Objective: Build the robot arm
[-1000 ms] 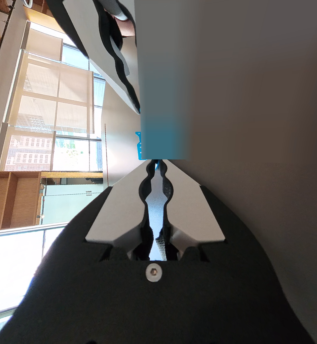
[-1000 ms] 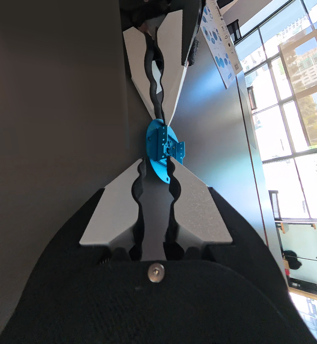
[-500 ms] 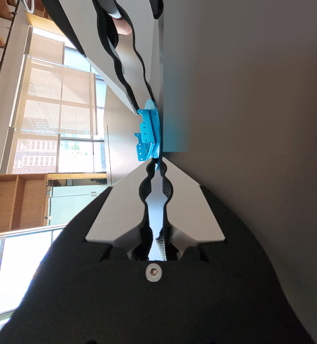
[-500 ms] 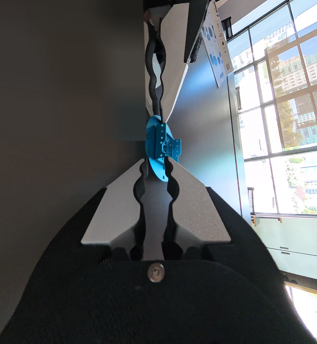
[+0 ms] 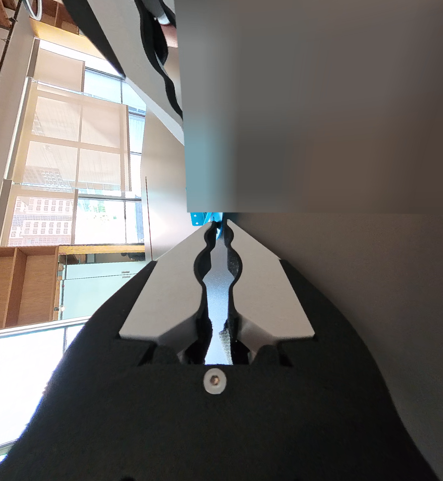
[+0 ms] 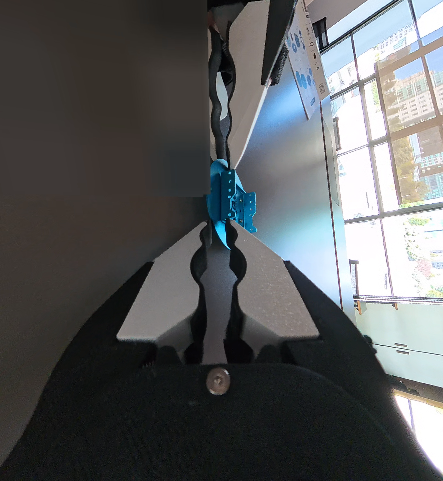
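A blue metal disc with a blue perforated bracket (image 6: 232,200) on one face is held in the air between both grippers. My right gripper (image 6: 219,226) is shut on the disc's near edge. My left gripper (image 6: 225,162) comes from the far side and is shut on the opposite edge. In the left wrist view my left gripper (image 5: 219,224) pinches the disc edge, and only a corner of the blue bracket (image 5: 198,218) shows. One finger (image 5: 163,114) of the right gripper shows above; the rest is hidden.
The views are turned sideways. A grey table top (image 6: 280,182) lies behind the part, with a printed sheet with blue circles (image 6: 306,65) on it. Large windows (image 6: 410,156) and a pale cabinet (image 6: 410,338) stand beyond. Wooden shelves (image 5: 20,286) show in the left wrist view. My right fingertips sit around 5 cm from my left ones.
Both grippers keep their hold on the blue part. The pair has shifted slightly, so the background has moved in both views. In the left wrist view most of the bracket is now hidden.
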Tool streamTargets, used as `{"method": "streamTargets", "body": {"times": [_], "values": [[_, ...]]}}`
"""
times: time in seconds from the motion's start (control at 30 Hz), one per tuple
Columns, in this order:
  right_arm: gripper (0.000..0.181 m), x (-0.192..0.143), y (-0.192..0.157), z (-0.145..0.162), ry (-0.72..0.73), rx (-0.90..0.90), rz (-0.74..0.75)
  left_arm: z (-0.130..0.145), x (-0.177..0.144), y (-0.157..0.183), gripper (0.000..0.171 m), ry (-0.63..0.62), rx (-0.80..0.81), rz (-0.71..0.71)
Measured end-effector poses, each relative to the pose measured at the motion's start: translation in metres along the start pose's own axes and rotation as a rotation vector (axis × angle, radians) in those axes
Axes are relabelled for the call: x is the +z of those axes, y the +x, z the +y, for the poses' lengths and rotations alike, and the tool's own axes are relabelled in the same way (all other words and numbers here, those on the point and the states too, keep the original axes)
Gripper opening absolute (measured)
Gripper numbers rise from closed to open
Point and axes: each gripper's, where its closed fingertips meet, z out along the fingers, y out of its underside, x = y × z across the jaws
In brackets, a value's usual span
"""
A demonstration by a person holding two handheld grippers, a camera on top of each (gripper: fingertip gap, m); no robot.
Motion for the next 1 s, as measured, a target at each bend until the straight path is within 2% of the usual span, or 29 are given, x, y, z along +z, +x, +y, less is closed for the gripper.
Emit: {"method": "streamTargets", "body": {"times": [0.17, 0.57, 1.0], "values": [[0.009, -0.0002, -0.0012, 0.0013, -0.022, -0.048, 0.02, -0.0003, 0.0009, 0.0003, 0.003, 0.002, -0.002, 0.007], [0.004, -0.0009, -0.0012, 0.0, -0.014, -0.02, 0.013, -0.0014, -0.0037, 0.0049, 0.003, 0.025, -0.046, 0.061], [0.005, 0.0012, -0.0026, 0.0045, -0.034, -0.063, 0.026, -0.0003, -0.0002, 0.0037, 0.003, 0.025, -0.07, 0.046]]}}
